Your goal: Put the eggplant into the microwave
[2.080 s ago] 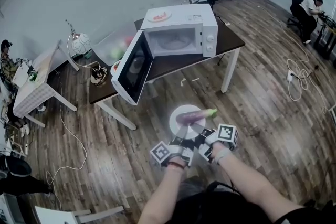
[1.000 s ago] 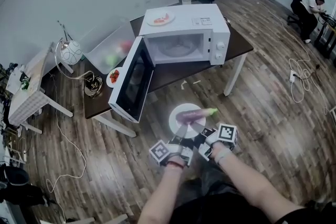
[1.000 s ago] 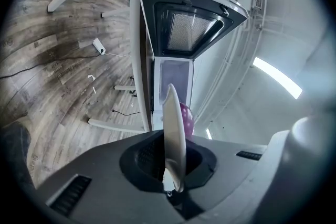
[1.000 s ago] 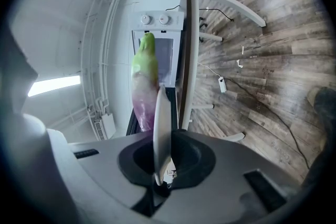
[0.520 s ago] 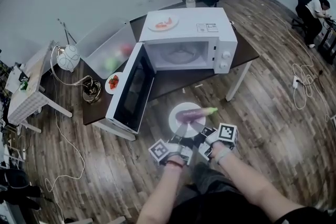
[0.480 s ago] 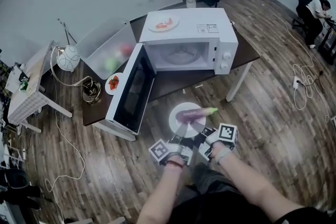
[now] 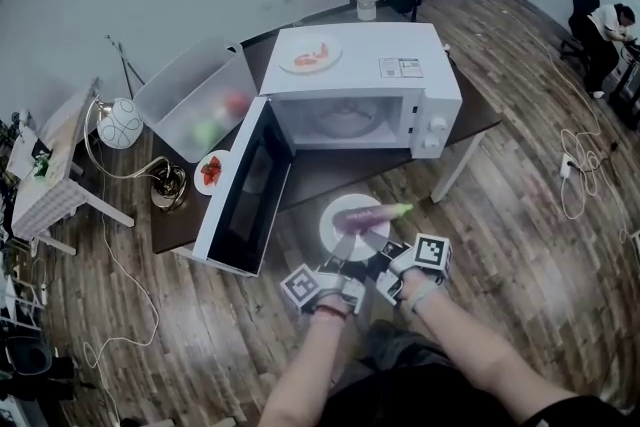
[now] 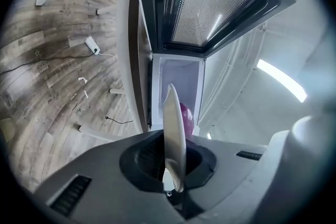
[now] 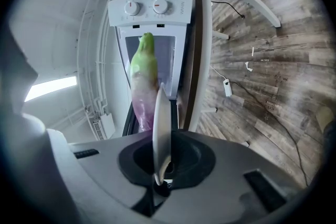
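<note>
Even bright light, strong fisheye distortion, black corners

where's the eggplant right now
In the head view the eggplant lies on the white plate held by the left gripper and right gripper, centre frame, just in front of the open microwave.

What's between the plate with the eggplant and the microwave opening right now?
Only a bare strip of dark table, as the head view shows; the open door stands off to the left.

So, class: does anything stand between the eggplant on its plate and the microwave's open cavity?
Nothing visible: the microwave has its door swung open leftward, and the eggplant faces the open cavity directly.
</note>
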The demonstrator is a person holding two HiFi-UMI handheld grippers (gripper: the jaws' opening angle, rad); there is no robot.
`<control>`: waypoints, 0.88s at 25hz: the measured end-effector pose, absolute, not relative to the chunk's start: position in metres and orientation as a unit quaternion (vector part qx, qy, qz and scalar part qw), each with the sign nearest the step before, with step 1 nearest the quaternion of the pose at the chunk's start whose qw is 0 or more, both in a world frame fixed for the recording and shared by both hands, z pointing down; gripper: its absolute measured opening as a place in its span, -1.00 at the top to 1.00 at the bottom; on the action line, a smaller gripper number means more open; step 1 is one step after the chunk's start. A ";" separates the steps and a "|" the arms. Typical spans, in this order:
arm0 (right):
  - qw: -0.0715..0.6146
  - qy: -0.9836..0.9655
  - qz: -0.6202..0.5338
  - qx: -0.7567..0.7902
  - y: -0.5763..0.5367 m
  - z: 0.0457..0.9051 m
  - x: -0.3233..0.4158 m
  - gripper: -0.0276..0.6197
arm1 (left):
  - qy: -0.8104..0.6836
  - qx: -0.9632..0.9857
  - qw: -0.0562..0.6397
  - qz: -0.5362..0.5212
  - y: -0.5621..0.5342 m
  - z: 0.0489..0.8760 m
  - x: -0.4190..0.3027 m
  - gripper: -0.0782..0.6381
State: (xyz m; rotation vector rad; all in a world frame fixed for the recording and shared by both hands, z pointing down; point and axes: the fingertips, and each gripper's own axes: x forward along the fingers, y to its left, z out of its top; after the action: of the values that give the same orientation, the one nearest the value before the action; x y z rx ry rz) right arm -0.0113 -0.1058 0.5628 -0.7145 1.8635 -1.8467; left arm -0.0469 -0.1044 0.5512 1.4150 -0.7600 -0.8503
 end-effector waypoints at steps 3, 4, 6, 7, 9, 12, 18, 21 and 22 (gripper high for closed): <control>0.211 0.672 -0.663 -0.252 -0.123 0.563 -0.010 0.88 | -0.331 0.614 0.615 -0.368 -0.121 0.553 -0.045 0.75; 0.211 0.673 -0.663 -0.251 -0.128 0.563 -0.010 0.88 | -0.332 0.613 0.615 -0.368 -0.126 0.553 -0.045 0.75; 0.209 0.673 -0.663 -0.252 -0.136 0.564 -0.010 0.88 | -0.331 0.613 0.615 -0.370 -0.133 0.553 -0.045 0.75; 0.207 0.674 -0.663 -0.252 -0.139 0.564 -0.010 0.88 | -0.330 0.613 0.614 -0.371 -0.137 0.553 -0.045 0.75; 0.207 0.675 -0.662 -0.250 -0.148 0.563 -0.010 0.88 | -0.331 0.614 0.613 -0.372 -0.146 0.553 -0.045 0.75; 0.206 0.677 -0.662 -0.247 -0.159 0.561 -0.010 0.88 | -0.332 0.612 0.612 -0.375 -0.156 0.552 -0.045 0.75; 0.191 0.687 -0.658 -0.244 -0.177 0.559 -0.012 0.88 | -0.332 0.614 0.603 -0.385 -0.176 0.551 -0.047 0.75; 0.191 0.686 -0.660 -0.240 -0.187 0.558 -0.014 0.88 | -0.335 0.614 0.601 -0.387 -0.185 0.548 -0.048 0.75; 0.190 0.686 -0.661 -0.239 -0.189 0.558 -0.015 0.88 | -0.336 0.613 0.601 -0.388 -0.188 0.548 -0.049 0.75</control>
State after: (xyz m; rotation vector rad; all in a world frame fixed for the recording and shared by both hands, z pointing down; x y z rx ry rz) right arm -0.0147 -0.1895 0.5577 -0.6728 1.9273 -1.8564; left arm -0.0493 -0.1879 0.5483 1.4205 -0.7796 -0.8993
